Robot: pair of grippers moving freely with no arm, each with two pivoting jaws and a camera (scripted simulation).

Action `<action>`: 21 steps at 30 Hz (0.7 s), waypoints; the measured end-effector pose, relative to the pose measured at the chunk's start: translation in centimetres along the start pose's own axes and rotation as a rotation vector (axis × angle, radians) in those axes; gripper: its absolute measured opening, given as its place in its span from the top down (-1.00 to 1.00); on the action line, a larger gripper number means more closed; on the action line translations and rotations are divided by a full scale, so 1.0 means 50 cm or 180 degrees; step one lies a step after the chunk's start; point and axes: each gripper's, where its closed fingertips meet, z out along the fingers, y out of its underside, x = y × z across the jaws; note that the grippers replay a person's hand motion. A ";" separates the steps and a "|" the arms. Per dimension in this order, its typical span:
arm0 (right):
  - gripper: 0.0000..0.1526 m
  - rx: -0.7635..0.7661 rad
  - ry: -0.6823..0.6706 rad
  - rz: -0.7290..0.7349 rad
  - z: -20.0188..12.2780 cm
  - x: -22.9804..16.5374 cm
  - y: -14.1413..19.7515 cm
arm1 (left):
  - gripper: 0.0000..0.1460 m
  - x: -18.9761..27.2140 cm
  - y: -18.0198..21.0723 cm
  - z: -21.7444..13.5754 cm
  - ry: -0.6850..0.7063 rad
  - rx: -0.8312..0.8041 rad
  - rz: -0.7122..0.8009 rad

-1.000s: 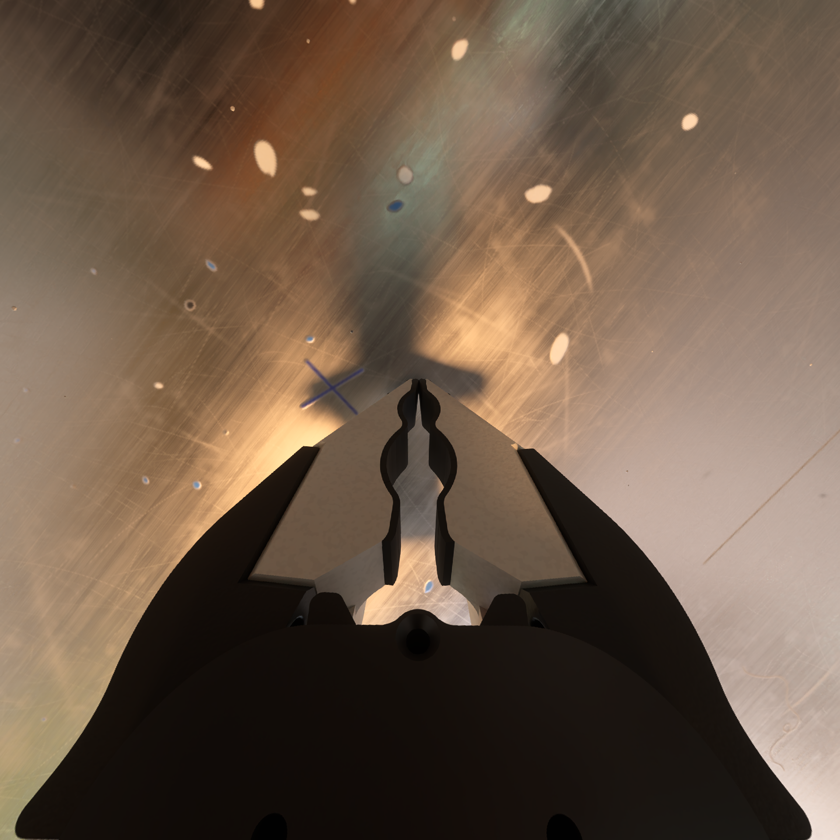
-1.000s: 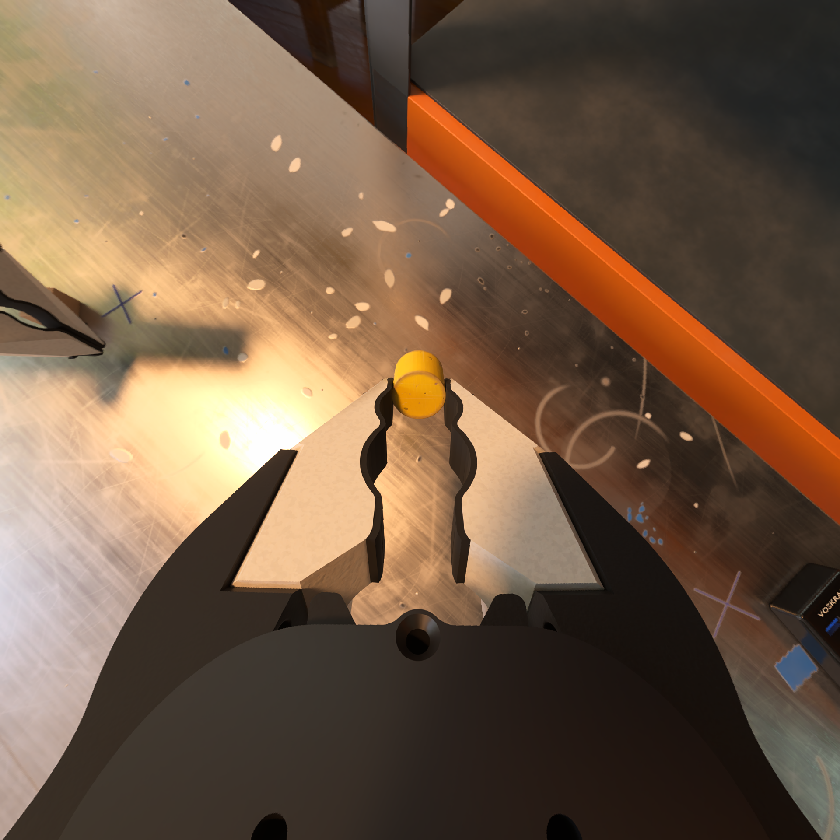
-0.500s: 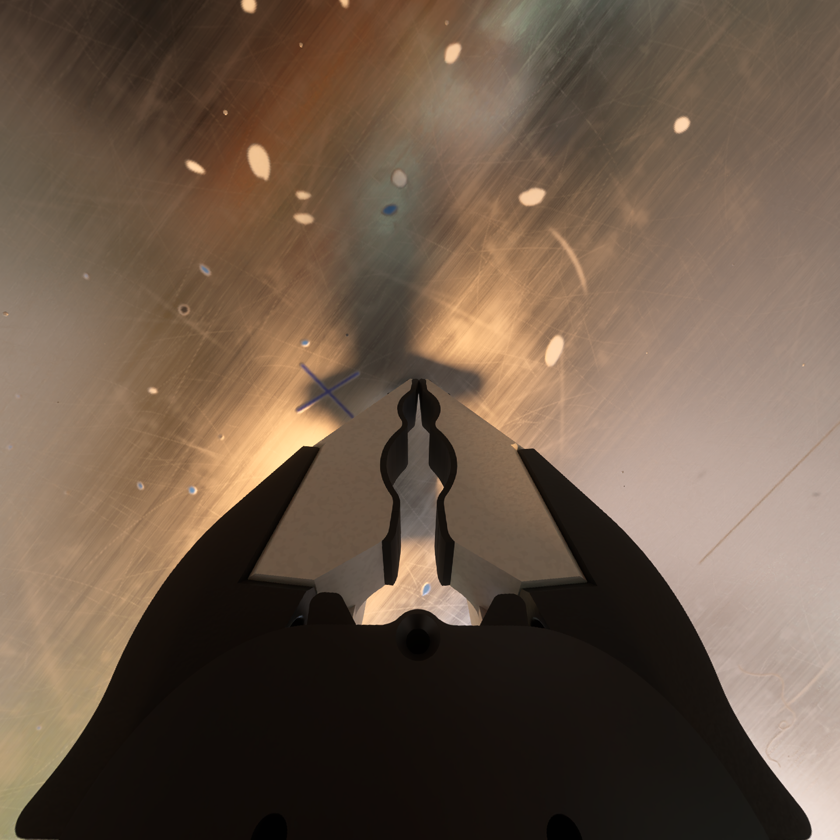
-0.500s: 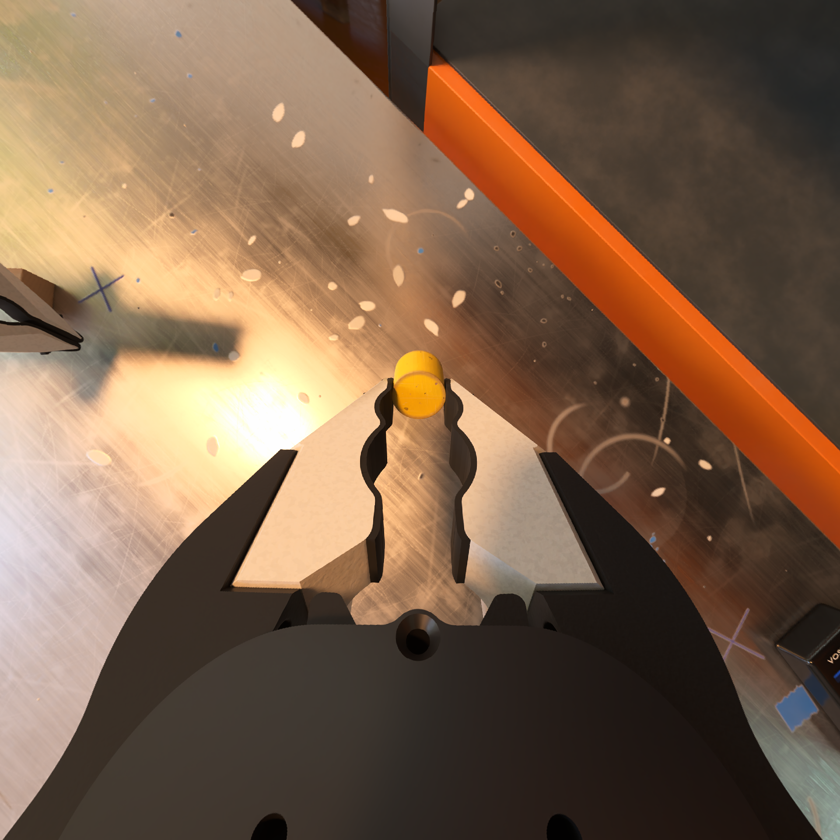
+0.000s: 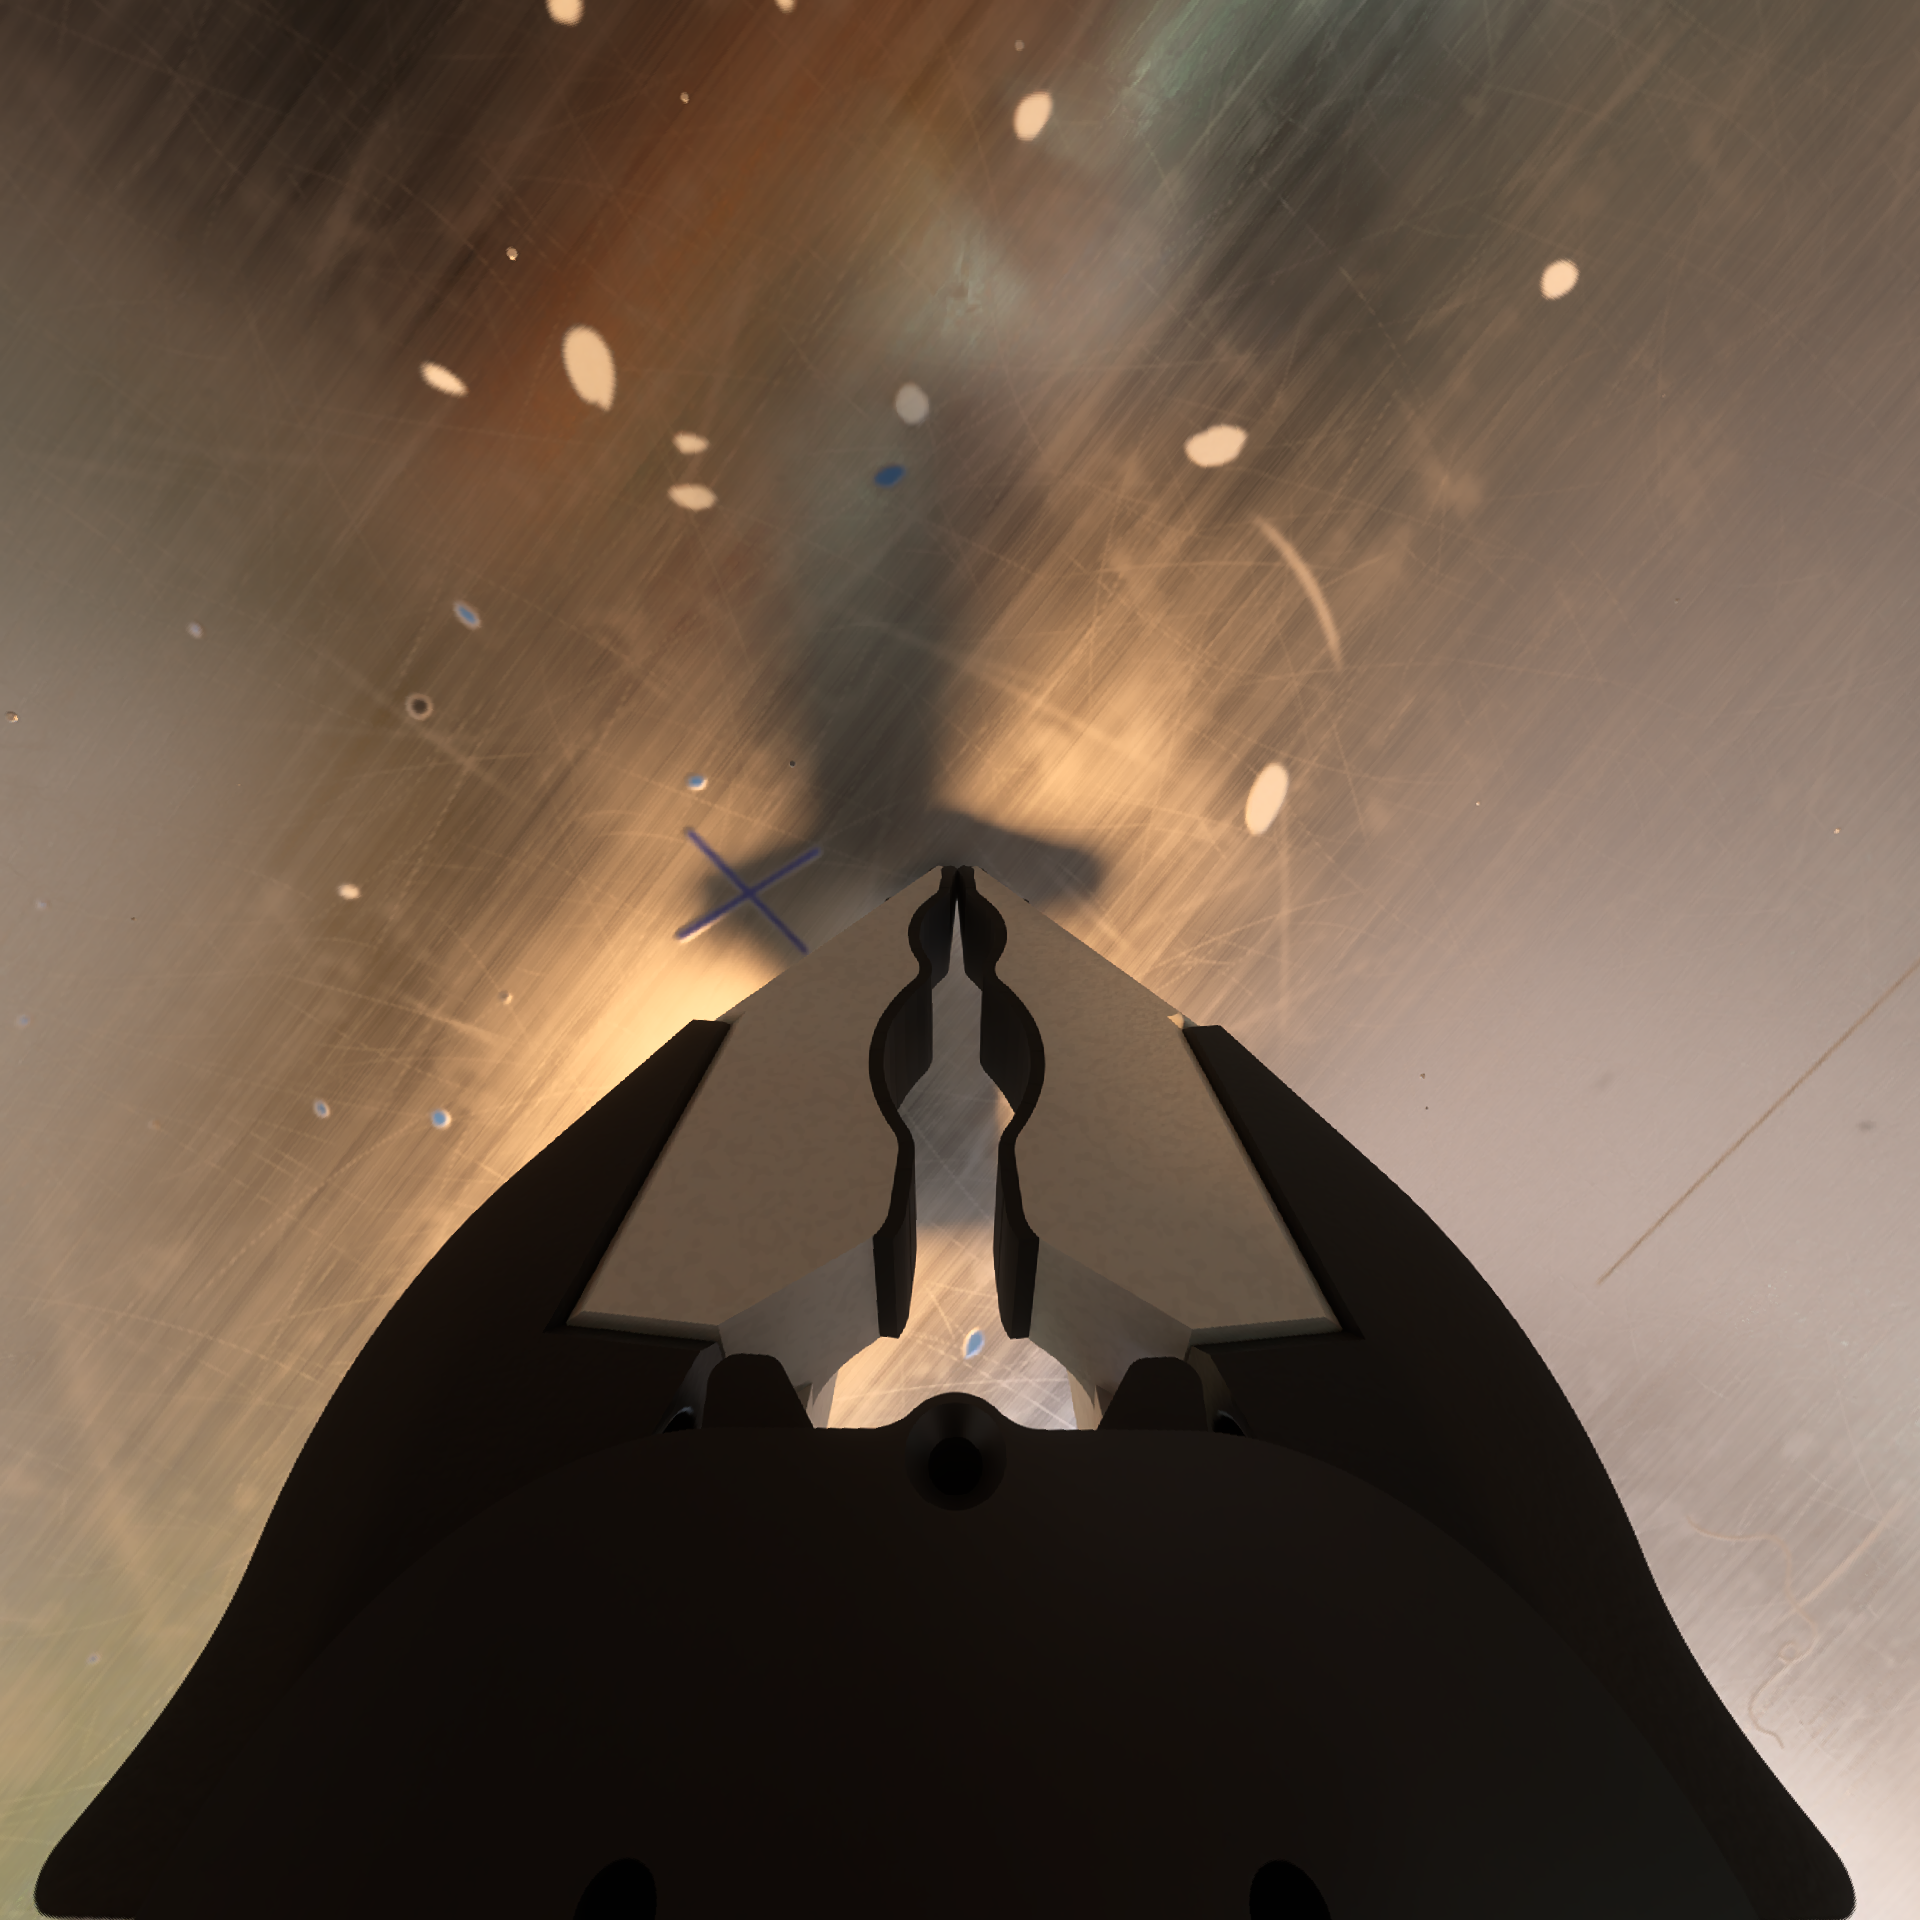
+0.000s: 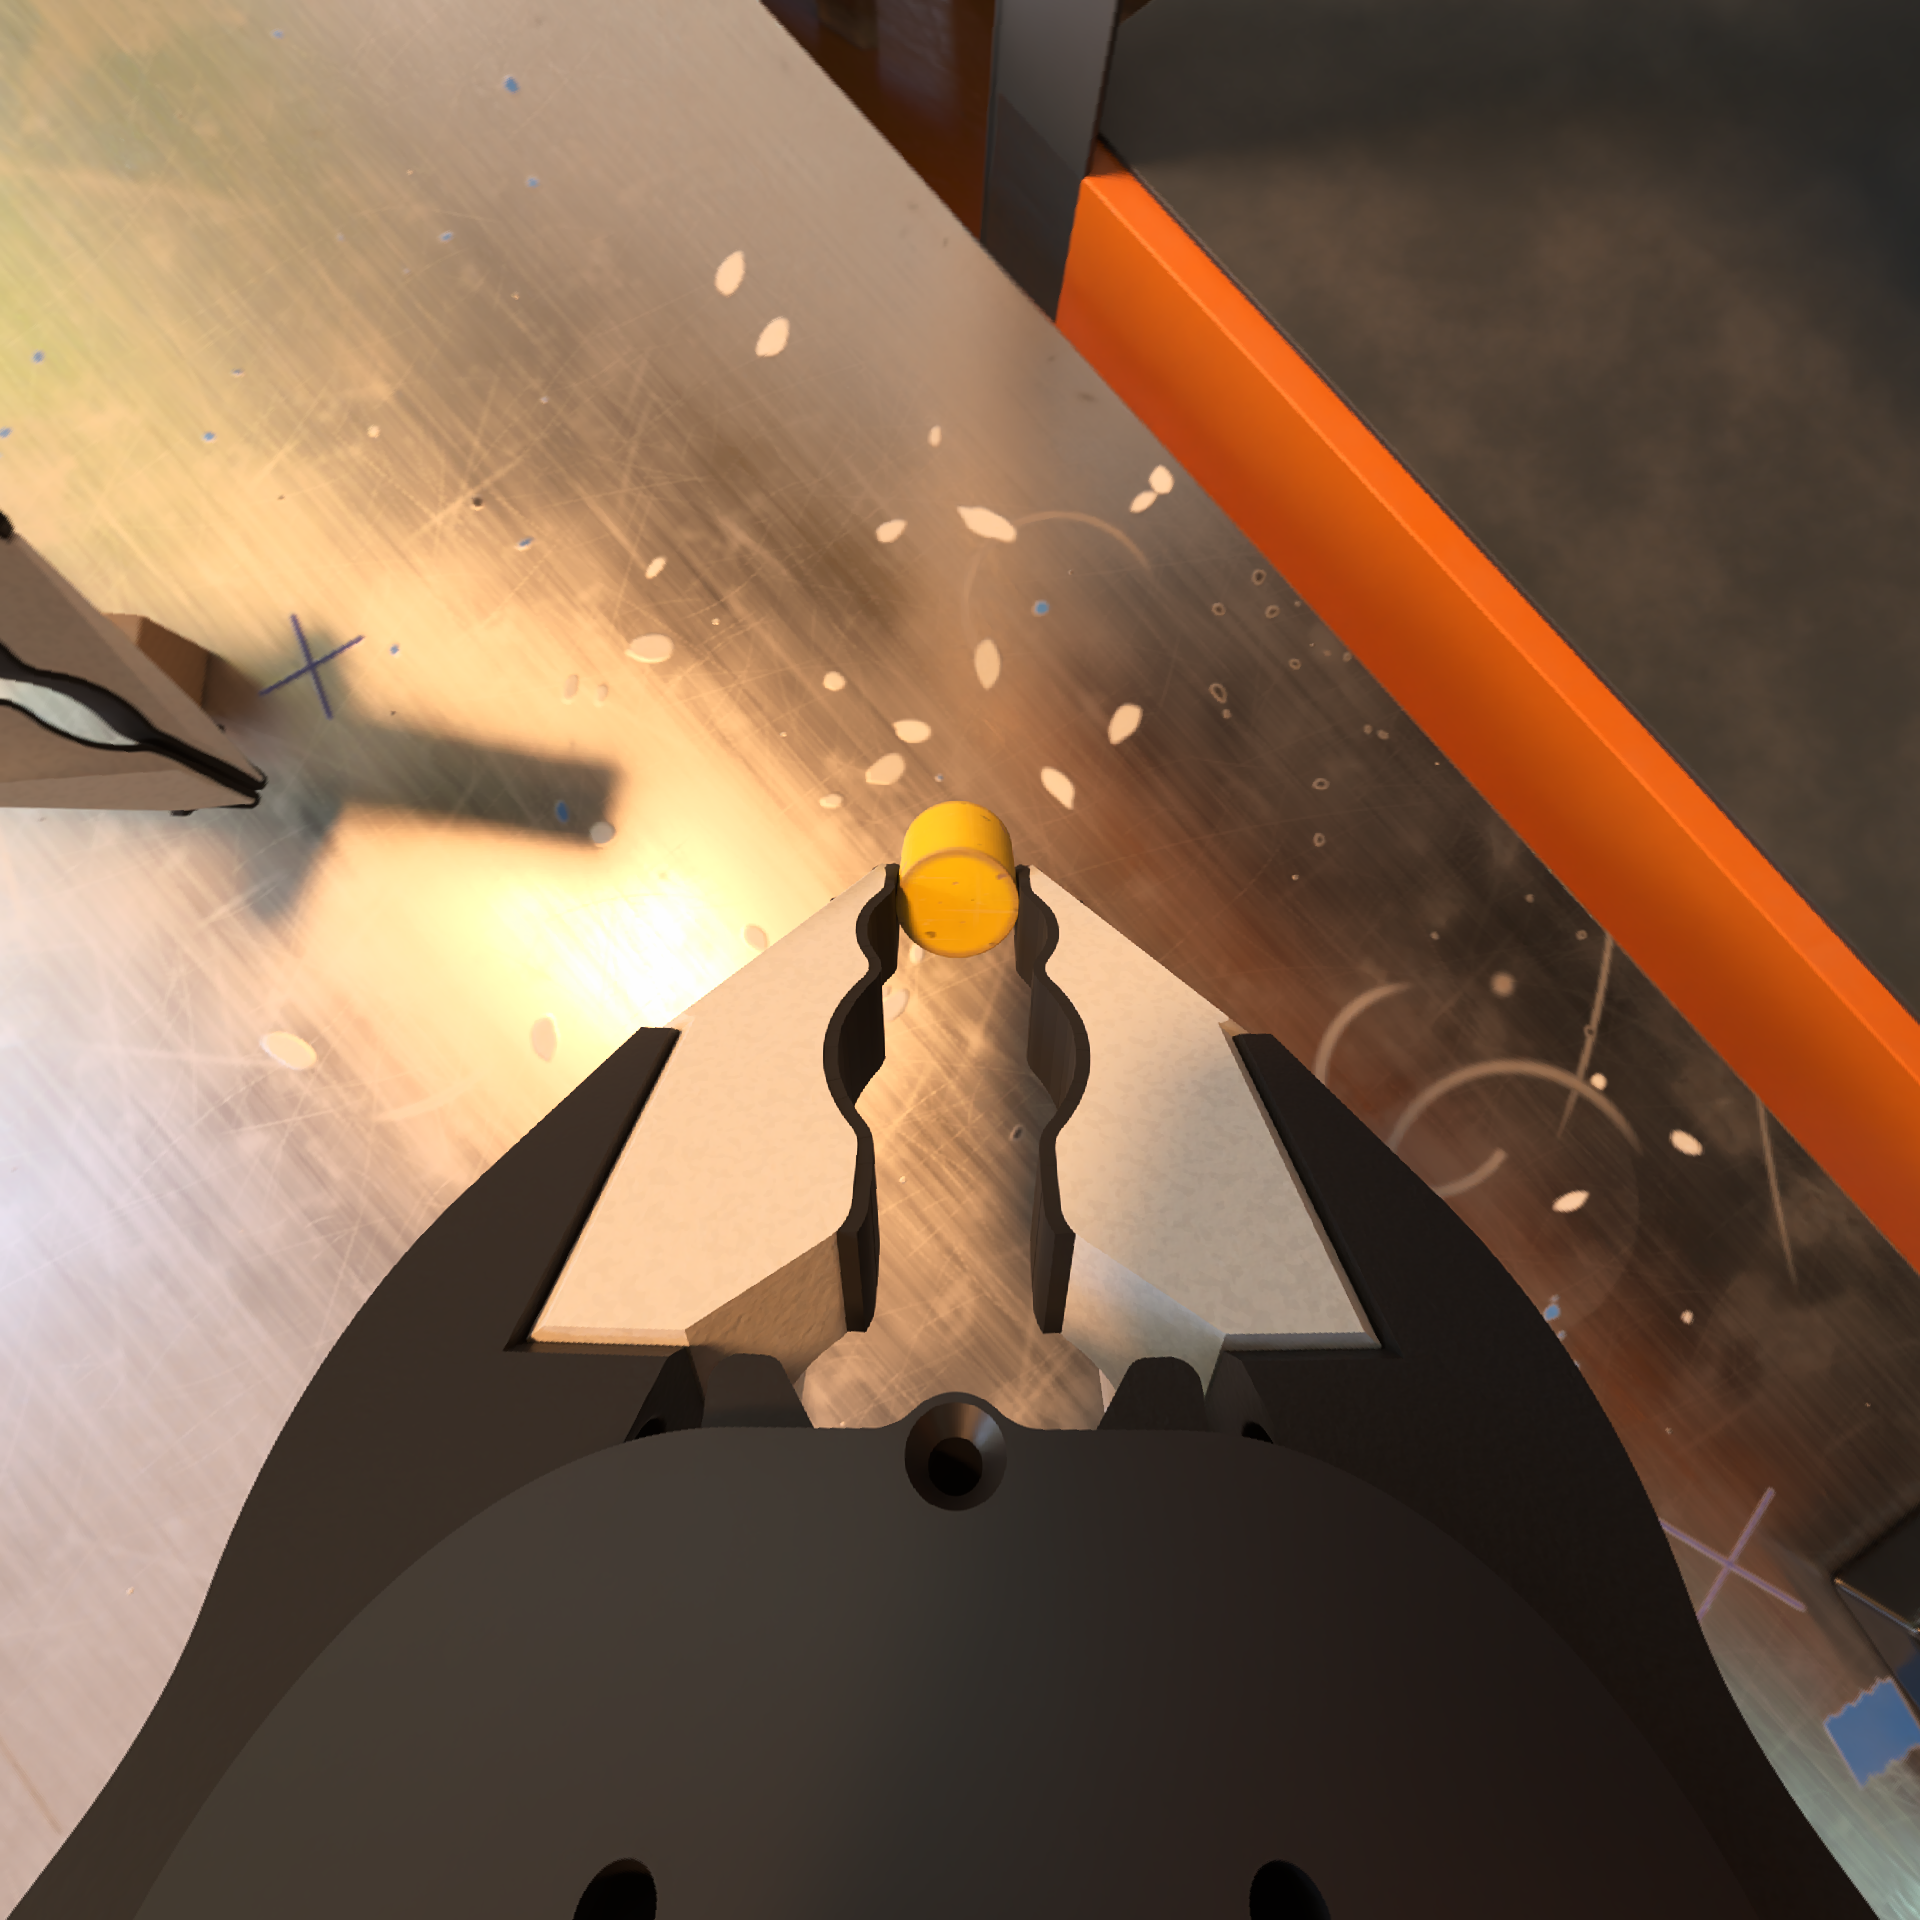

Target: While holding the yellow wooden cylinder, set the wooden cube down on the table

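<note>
My right gripper (image 6: 957, 881) is shut on the yellow wooden cylinder (image 6: 956, 899), held at the fingertips above the metal table (image 6: 436, 1091). My left gripper (image 5: 956, 878) is shut with its tips touching and nothing between them, low over the table. It also shows at the left edge of the right wrist view (image 6: 244, 779). There, a corner of the wooden cube (image 6: 171, 655) shows just behind its fingers, next to a blue cross mark (image 6: 312, 665). The cube is hidden in the left wrist view.
An orange-edged dark surface (image 6: 1455, 623) borders the table on the right. A dark box (image 6: 1886, 1590) sits at the lower right edge. The blue cross (image 5: 748, 894) lies just left of my left fingertips. Pale specks dot the tabletop.
The right wrist view has shifted, so the orange edge sits further right and more of the cube shows. A shadow now lies over the blue cross in the left wrist view. Both grips are unchanged.
</note>
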 end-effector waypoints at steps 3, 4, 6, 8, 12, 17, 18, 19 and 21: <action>0.72 -0.0018 -0.0051 -0.0028 -0.004 -0.017 0.004 | 1.00 0.000 0.000 0.000 -0.0006 -0.0003 -0.0001; 0.72 -0.0026 -0.0055 -0.0043 -0.006 -0.023 0.006 | 1.00 0.000 0.000 0.000 -0.0012 -0.0005 0.0001; 0.72 -0.0044 -0.0081 -0.0064 -0.010 -0.035 0.010 | 1.00 0.000 0.000 0.000 -0.0023 -0.0008 0.0003; 0.72 -0.0061 -0.0093 -0.0085 -0.014 -0.046 0.015 | 1.00 0.000 0.000 0.000 -0.0031 -0.0009 0.0002; 0.72 -0.0084 -0.0116 -0.0116 -0.023 -0.069 0.025 | 1.00 0.000 0.000 0.000 -0.0032 -0.0009 -0.0005; 0.72 -0.0097 -0.0143 -0.0133 -0.037 -0.097 0.042 | 1.00 0.000 0.000 0.000 -0.0071 -0.0020 0.0015; 0.72 -0.0103 -0.0140 -0.0141 -0.040 -0.101 0.046 | 1.00 0.000 0.000 0.000 -0.0077 -0.0024 0.0019; 0.72 -0.0110 -0.0135 -0.0147 -0.044 -0.105 0.050 | 1.00 0.000 0.000 0.000 -0.0081 -0.0025 0.0022; 0.72 -0.0123 -0.0118 -0.0148 -0.050 -0.107 0.059 | 1.00 0.000 0.000 0.000 -0.0082 -0.0023 0.0022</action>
